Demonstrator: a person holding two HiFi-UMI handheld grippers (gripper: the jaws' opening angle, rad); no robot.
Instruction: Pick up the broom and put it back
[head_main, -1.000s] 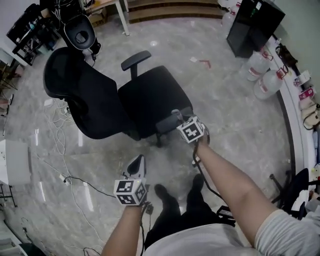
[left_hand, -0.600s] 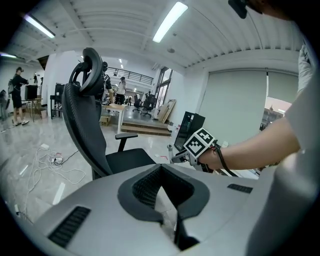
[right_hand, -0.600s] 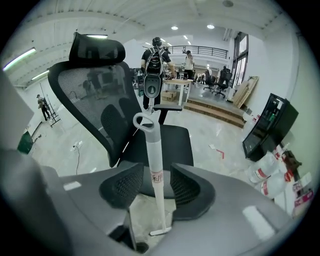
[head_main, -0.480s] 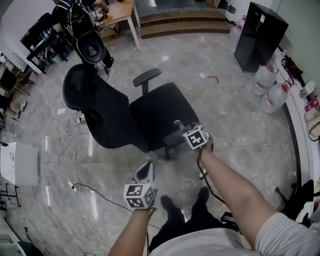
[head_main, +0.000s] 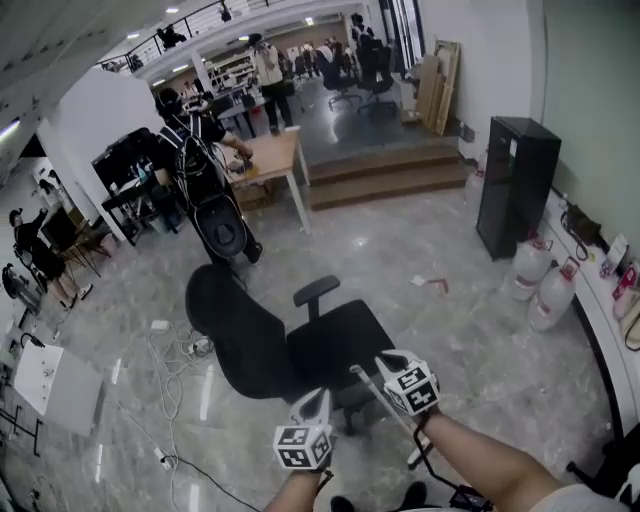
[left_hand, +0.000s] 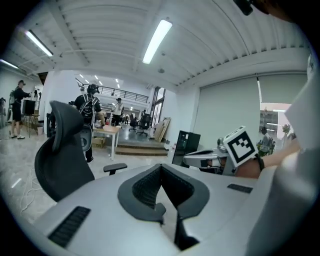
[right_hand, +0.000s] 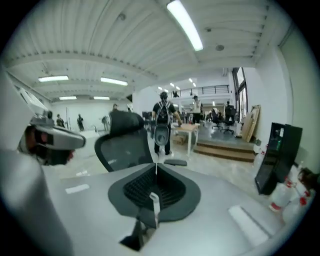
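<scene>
No broom shows in any view. Both grippers are held up in front of me, low in the head view. My left gripper (head_main: 318, 396) (left_hand: 161, 169) points toward a black office chair (head_main: 290, 345), its jaws together with nothing between them. My right gripper (head_main: 356, 371) (right_hand: 156, 166) is just to its right, over the chair's seat; its jaws are closing, the tips meet, and nothing is between them. The right gripper (left_hand: 202, 157) also shows in the left gripper view, and the left gripper (right_hand: 60, 140) in the right gripper view.
A person with a backpack (head_main: 200, 165) stands by a wooden table (head_main: 270, 155) beyond the chair. Steps (head_main: 390, 175), a black cabinet (head_main: 512, 185) and water jugs (head_main: 545, 290) are at the right. Cables (head_main: 175, 380) lie on the floor at the left.
The head view has swung up from the floor to the whole room. Both grippers have risen and now sit lower in the frame, closer together in front of the chair.
</scene>
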